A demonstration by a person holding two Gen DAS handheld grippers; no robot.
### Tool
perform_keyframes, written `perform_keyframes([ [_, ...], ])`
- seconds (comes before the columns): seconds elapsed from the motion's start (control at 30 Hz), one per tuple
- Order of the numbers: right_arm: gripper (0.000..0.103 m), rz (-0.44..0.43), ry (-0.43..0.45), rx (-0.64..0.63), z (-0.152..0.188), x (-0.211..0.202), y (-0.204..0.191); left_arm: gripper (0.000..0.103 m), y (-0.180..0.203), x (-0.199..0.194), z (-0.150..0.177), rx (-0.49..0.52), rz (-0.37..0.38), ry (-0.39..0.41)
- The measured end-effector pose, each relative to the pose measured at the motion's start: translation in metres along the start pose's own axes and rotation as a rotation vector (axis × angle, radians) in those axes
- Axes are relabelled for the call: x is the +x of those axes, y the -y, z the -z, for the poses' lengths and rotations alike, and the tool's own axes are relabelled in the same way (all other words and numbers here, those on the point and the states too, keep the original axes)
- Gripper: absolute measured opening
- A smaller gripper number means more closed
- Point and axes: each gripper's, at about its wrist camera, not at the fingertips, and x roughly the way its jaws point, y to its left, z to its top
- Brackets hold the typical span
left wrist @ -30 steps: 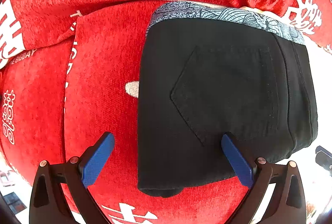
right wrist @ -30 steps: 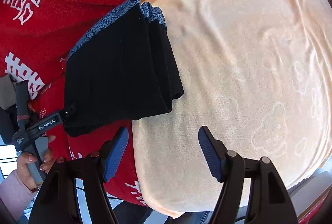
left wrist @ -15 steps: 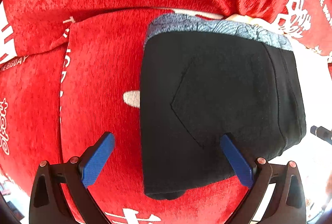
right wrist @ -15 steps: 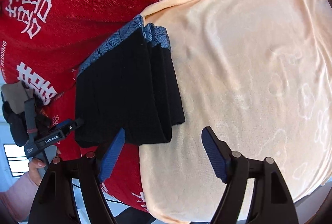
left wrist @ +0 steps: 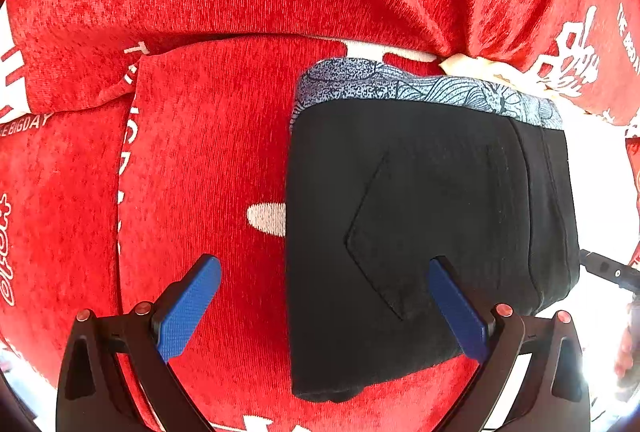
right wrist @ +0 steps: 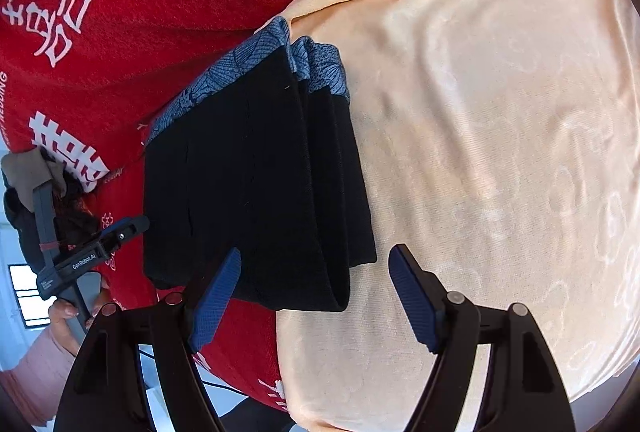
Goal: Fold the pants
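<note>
The black pants [left wrist: 424, 232] lie folded into a thick rectangular stack with a blue patterned waistband lining along the far edge; a back pocket faces up. My left gripper [left wrist: 324, 272] hovers open over the stack's near left edge, nothing between its blue pads. In the right wrist view the same pants [right wrist: 256, 191] lie half on red cloth, half on a peach towel. My right gripper [right wrist: 316, 264] stands open above the stack's near corner, holding nothing. The left gripper [right wrist: 124, 228] shows at the pants' left side, held by a hand.
A red blanket [left wrist: 200, 171] with white characters covers the surface and rises in folds behind. A peach towel [right wrist: 500, 151] spreads to the right of the pants. A person's hand [right wrist: 64, 312] and pink sleeve are at the lower left in the right wrist view.
Both grippers have drawn closer to the folded pants. The stack has slid nearer to the right gripper's fingers in its view. Both stay open; the pants keep their shape.
</note>
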Motion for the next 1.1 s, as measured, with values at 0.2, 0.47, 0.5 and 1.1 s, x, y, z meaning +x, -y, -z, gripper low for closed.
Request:
perform_keyframes([
  [0.2, 0.079, 0.009, -0.007, -0.009, -0.004, 0.005, -0.004, 0.103, 0.001, 0.000, -0.003, 0.004, 0.008, 0.002],
  [0.47, 0.079, 0.008, -0.024, -0.031, -0.012, 0.010, -0.005, 0.103, -0.002, 0.000, -0.009, 0.004, 0.028, 0.012],
  [0.5, 0.079, 0.001, -0.034, -0.037, -0.013, 0.012, -0.004, 0.103, -0.004, -0.001, -0.010, 0.001, 0.041, 0.017],
  [1.1, 0.079, -0.263, -0.128, -0.013, -0.059, 0.049, 0.025, 0.103, -0.026, 0.035, -0.031, 0.025, 0.323, -0.071],
])
